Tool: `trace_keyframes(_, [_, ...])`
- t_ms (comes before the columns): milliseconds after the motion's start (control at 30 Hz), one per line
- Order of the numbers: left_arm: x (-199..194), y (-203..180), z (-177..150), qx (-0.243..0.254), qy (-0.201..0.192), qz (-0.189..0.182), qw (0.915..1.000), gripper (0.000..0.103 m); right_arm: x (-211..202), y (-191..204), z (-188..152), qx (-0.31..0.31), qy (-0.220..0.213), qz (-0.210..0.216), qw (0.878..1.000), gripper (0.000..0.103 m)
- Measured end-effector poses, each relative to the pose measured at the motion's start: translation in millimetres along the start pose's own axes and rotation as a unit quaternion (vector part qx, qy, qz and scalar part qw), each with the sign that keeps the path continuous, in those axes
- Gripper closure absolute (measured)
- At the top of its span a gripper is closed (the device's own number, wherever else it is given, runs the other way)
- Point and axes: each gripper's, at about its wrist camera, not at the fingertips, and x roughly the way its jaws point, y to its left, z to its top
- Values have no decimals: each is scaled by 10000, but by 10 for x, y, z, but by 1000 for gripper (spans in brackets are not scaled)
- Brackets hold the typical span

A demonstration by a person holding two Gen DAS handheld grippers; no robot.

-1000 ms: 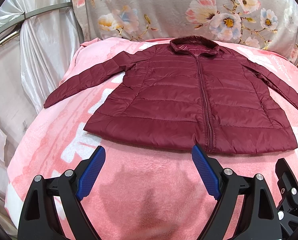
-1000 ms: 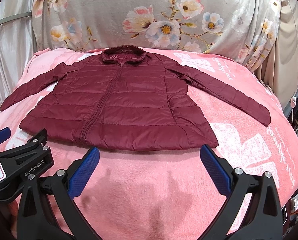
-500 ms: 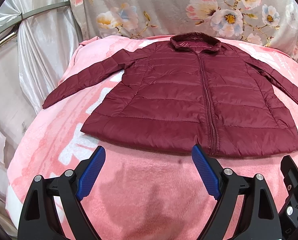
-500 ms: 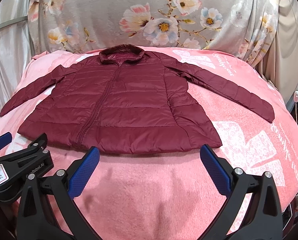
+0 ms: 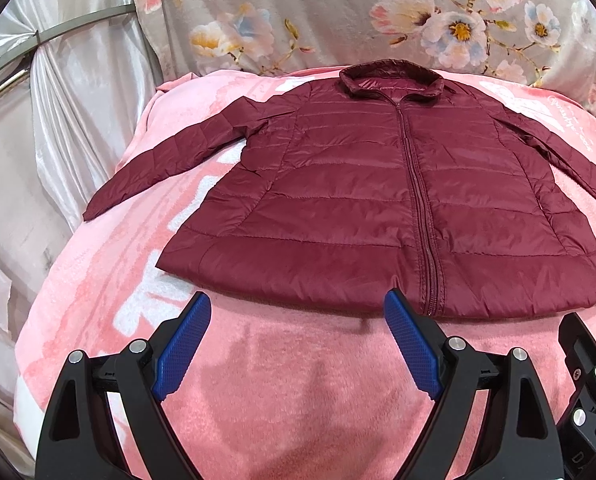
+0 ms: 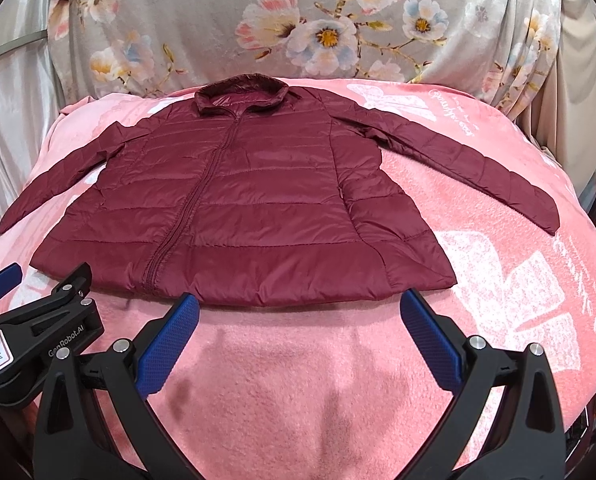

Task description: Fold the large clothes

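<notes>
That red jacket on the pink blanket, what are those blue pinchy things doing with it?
A person holds two grippers and is about to fold the dark red puffer jacket. It lies flat and zipped on the pink blanket, sleeves spread out, collar at the far end. The left gripper and the right gripper both hang open just short of the near hem. Neither touches the jacket, and no fold has been made.

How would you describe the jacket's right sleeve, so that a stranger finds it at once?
Start at the pink blanket below the flowered cloth. A dark red jacket lies flat on it, zipped, collar far. The sleeve runs out toward the blanket's white lettering, unlike the other sleeve.
</notes>
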Motion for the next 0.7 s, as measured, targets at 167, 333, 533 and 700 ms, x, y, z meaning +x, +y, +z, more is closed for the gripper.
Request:
trace_keyframes(167, [12,-23,24,24,-89,99,9999,17,50,-21,8,21,62,28,10000,5])
trace_keyframes(333, [83,-19,72,-47,-127,115,9998,16,206,-219,71,225,201,52,9995,5])
trace_keyframes(533, [195,54,199,-112,-161,140,9997,17,521,-1143,289,1396,326,169,9895,5])
trace_keyframes(700, [354,121,341,-144,-63,224,9996,16,782,-2226,456,2640,182,-100,9643,5])
